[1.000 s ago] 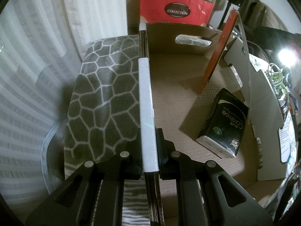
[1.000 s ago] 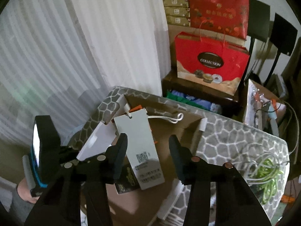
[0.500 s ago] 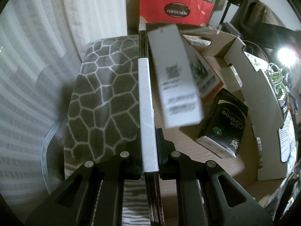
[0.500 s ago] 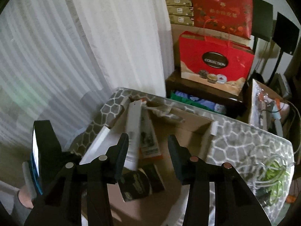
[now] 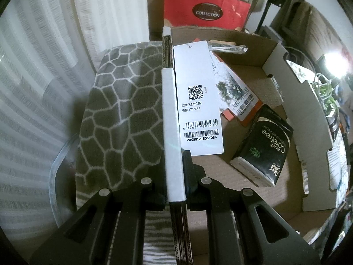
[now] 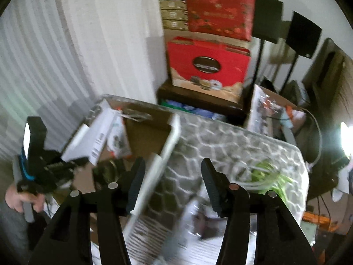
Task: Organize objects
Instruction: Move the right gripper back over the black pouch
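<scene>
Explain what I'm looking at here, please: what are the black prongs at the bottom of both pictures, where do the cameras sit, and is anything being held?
No robot is here: a person carries a two-finger gripper in each hand, and each has a fisheye camera looking along its fingers. In the left wrist view, the left gripper is shut on the cardboard box by its white-taped wall. Inside the box lie a white price tag, more tags strung to it, and a dark tissue pack. The box rests on a grey patterned blanket. The right wrist view is blurred; the right gripper is open and empty above the blanket, with green and white cables beyond. The left gripper and the person's hand show at its left edge.
</scene>
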Tool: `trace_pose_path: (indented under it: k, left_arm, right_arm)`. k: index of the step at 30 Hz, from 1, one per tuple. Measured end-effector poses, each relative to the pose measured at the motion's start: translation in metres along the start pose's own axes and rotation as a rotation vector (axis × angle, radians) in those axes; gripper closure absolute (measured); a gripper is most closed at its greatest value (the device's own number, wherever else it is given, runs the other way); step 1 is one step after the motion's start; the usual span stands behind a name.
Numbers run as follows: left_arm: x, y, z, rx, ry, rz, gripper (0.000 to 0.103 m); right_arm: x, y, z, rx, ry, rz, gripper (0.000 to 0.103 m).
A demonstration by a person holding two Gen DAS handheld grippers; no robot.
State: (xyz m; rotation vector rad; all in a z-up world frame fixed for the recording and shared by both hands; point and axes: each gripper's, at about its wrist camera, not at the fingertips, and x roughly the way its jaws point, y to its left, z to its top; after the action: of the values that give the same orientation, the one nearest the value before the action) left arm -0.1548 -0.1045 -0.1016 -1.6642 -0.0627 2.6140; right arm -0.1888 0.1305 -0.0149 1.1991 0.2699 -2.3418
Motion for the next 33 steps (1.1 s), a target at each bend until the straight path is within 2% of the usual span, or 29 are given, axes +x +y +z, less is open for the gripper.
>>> trace_pose_path:
  k: [5, 9, 18, 28, 33]
  left_arm:
    - [0.0, 0.0, 0.0, -0.001, 0.0, 0.001, 0.092]
    - [0.0, 0.0, 0.0, 0.0, 0.0, 0.002, 0.092]
    - [0.0, 0.0, 0.0, -0.001, 0.0, 0.003, 0.092]
    - [0.0, 0.001, -0.001, 0.0, 0.0, 0.005, 0.092]
    - [0.0, 0.001, -0.001, -0.001, 0.0, 0.006, 0.092]
  right_arm:
    - [-0.01, -0.028, -0.021, 0.03, 0.008, -0.056, 0.036]
    - [-0.011, -0.05, -0.04, 0.079, 0.034, -0.083, 0.018]
    - [0.002, -0.091, -0.073, 0.221, 0.092, -0.075, 0.016]
    - [0.026, -0.115, -0.082, 0.303, 0.129, -0.03, 0.016]
    - [0.038, -0.124, -0.085, 0.33, 0.132, 0.025, 0.007]
